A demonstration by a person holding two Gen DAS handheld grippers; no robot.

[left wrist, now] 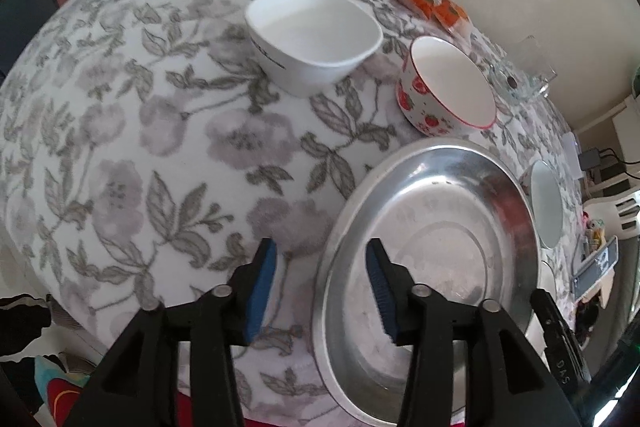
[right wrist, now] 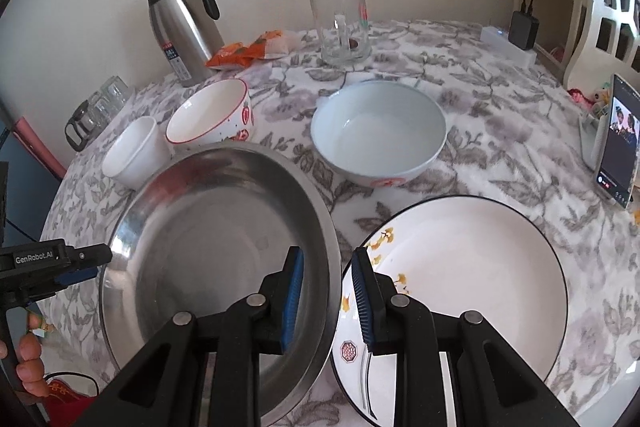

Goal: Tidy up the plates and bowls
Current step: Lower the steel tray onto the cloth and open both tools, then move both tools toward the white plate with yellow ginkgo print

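A steel plate [right wrist: 216,259] is sitting near the front edge of the table [left wrist: 120,131], on the flowered cloth, and both grippers are working at its rim. The right gripper [right wrist: 326,301] is straddling the plate's right rim, one blue pad inside the dish and one outside; the jaws are standing narrow, and they seem to be pinching the rim, though the pads' contact is hard to make out. The left gripper [left wrist: 322,287] is hanging over the opposite rim with its jaws spread, one pad over the cloth and one over the plate's inside, touching neither side of the rim. No earlier view is at hand to compare.

Just beside the steel plate, toward the table's right front edge, a white plate with a dark rim [right wrist: 460,291] is lying flat. Behind the steel plate a strawberry bowl [right wrist: 210,117] and a small white bowl [right wrist: 134,151] are standing close together, and a pale blue bowl [right wrist: 378,131] is sitting nearer the middle. A steel jug [right wrist: 182,27] and a glass mug [right wrist: 344,27] are standing along the back edge.
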